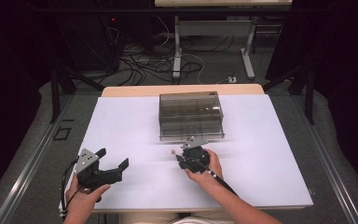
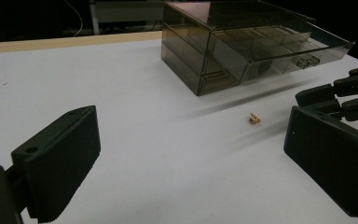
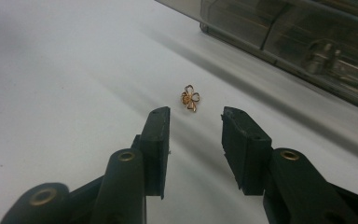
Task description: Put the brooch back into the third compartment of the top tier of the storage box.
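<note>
A small gold flower-shaped trinket (image 3: 190,98) lies on the white table, just ahead of my right gripper (image 3: 195,122); its jaws stand apart with nothing between them. From above, the trinket (image 1: 173,152) is a speck left of the right gripper (image 1: 181,159), near the front of the smoky clear drawer box (image 1: 191,115). The left gripper view has the trinket (image 2: 254,119) lying in front of the box (image 2: 242,46), whose upper drawer is pulled out. My left gripper (image 1: 113,157) rests at the table's front left, jaws wide apart and empty.
The white table top (image 1: 121,121) spreads around the box. A wooden edge (image 1: 182,89) runs along the far side. Beyond it stand desk legs and loose cables (image 1: 168,60) on the floor.
</note>
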Demonstrator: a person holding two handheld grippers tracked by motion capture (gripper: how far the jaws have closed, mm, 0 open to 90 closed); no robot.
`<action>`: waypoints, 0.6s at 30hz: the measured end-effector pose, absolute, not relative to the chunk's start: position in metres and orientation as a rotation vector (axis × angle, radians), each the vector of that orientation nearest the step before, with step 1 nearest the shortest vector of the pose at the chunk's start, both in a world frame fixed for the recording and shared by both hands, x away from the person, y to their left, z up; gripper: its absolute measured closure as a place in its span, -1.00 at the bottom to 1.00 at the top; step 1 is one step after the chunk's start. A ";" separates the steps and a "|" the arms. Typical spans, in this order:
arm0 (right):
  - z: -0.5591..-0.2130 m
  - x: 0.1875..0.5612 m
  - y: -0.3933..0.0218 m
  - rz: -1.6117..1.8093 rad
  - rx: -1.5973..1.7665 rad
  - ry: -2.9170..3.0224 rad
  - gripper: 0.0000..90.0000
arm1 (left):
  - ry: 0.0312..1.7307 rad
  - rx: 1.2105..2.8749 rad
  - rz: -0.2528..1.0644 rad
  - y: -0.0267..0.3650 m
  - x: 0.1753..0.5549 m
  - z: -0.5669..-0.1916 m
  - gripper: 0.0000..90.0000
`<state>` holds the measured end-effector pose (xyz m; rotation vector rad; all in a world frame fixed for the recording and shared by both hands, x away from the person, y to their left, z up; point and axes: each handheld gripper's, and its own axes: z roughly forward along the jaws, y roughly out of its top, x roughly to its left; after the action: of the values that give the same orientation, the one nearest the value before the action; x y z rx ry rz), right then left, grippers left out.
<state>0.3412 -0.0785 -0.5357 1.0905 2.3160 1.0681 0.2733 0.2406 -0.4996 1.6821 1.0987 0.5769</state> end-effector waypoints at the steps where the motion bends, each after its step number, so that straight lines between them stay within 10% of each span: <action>1: -0.536 0.342 -0.077 1.048 1.091 2.330 0.38 | 1.098 1.682 0.578 0.241 0.273 -0.500 -0.92; 18: -0.552 0.355 -0.058 0.965 1.060 2.342 0.54 | 1.102 1.680 0.568 0.240 0.273 -0.500 -0.92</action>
<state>0.3554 -0.0579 -0.5523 1.0600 2.3421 0.9651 0.2733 0.2401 -0.4998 1.6796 1.1015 0.5681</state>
